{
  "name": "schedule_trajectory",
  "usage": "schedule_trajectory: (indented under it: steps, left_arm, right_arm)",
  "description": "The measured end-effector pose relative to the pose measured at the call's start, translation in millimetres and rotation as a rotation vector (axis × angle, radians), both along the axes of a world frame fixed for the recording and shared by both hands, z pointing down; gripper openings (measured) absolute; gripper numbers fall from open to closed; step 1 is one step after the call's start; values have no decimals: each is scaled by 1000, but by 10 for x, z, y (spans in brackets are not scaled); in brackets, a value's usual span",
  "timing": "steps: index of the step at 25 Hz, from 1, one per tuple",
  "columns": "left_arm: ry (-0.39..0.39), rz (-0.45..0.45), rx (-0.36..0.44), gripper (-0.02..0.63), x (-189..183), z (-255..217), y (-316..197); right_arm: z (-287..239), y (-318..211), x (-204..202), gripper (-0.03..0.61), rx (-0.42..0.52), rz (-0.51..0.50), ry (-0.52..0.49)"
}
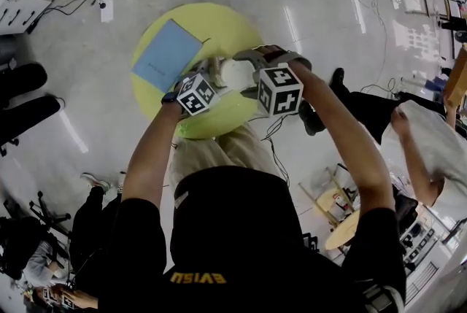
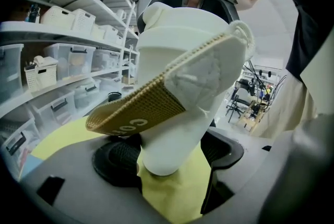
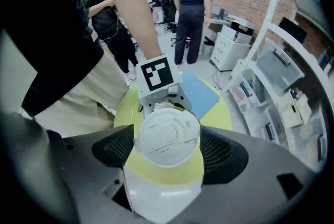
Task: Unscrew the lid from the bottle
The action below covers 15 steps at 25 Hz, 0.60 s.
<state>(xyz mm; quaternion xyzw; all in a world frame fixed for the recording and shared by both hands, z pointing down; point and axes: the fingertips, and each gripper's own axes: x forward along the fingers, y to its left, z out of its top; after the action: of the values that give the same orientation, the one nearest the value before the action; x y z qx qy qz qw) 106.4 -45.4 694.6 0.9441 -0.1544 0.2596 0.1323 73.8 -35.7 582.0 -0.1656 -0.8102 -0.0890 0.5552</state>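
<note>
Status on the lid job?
Left gripper shut on bottle, low on its body. Right gripper shut on lid from above. Lid not yet off. Notebook on table, clear of both.

Bottle [image 2: 175, 139]: white, tapered body, tan ribbed flap [image 2: 148, 105] with white lettering jutting from its side. Tilted, lower end clamped in left gripper [image 2: 168, 159], over the right side of the round yellow worktop [image 1: 233, 23].
Lid [image 3: 167, 137]: white, round, flip-top, seated on bottle, gripped by right gripper [image 3: 167, 145].

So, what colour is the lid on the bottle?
White; the lid shows best in the right gripper view.
</note>
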Motion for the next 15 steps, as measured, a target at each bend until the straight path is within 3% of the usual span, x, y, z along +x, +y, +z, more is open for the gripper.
schedule_trajectory:
  steps: [3,9,15]
  left_arm:
    - [14,-24,0,373,20,-21,-13]
    - [-17,-36,-19,372,-100,25,-4]
    - [0,-78,-22,371,-63,-6,-21]
  right_arm:
    - [-165,-87,-1,405,-23,212,-70]
    - [-204,-228,-25,407,49,707,-270]
    - [-202,-231,-156,388,72,1133,-345]
